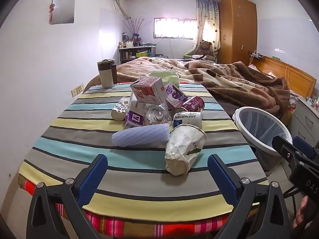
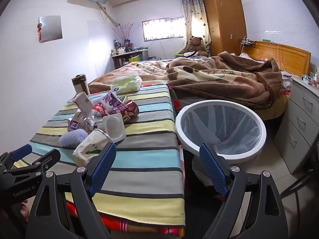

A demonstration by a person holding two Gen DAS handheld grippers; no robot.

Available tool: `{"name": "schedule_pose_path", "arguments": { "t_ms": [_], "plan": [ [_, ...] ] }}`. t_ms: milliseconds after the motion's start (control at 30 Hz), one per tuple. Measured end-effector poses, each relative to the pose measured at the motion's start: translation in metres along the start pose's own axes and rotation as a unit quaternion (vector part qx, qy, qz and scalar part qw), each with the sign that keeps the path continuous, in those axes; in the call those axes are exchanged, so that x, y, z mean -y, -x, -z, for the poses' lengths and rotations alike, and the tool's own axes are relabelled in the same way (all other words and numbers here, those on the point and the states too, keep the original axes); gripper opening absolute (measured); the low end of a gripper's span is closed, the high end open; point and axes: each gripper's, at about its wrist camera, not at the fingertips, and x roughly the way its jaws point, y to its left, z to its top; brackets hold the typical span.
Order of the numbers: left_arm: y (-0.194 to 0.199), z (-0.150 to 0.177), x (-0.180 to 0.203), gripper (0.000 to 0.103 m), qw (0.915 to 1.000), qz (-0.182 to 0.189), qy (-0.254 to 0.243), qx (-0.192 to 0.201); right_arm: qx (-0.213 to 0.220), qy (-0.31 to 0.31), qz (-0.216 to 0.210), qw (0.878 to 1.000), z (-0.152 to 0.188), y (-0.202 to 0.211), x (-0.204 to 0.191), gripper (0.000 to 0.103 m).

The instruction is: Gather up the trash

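Bedroom bench (image 1: 59, 139) heaped with trash; my left fingers (image 1: 157, 166) gape wide before the crumpled cup (image 1: 184, 149), my right fingers (image 2: 157, 155) wide and empty, bin (image 2: 220, 126) just ahead for dropping.

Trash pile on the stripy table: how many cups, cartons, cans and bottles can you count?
Cups: 4 (crumpled cup, white cup, lilac ribbed cup, patterned cup)
Cartons: 3 (red-and-white carton, purple carton, small purple carton)
Cans: 1 (red can)
Bottles: 1 (clear bottle)
Total: 9 showing; more may hide underneath.
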Motion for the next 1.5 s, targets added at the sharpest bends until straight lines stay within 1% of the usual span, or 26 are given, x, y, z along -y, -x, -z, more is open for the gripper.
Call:
{"name": "schedule_pose_path", "arguments": {
  "t_ms": [67,300,500,1500],
  "plan": [
    [-0.0002,0.0,-0.0005,0.102,1.0,0.005,0.002,-0.001,0.007,0.003,0.002,1.0,0.0004,0.0001,-0.0002,0.087],
    [0.0009,-0.0019,-0.0077,0.102,0.9999,0.009,0.006,0.003,0.003,0.001,0.004,1.0,-0.001,0.0004,-0.001,0.087],
    [-0.0002,-0.0002,-0.002,0.102,1.0,0.004,0.004,-0.001,0.003,0.004,0.005,1.0,-0.001,-0.0001,-0.0008,0.087],
    [0.0005,0.0009,0.0005,0.102,1.0,0.005,0.008,-0.002,0.004,0.006,0.008,1.0,-0.0006,0.0031,0.0004,0.087]
  ]
}}
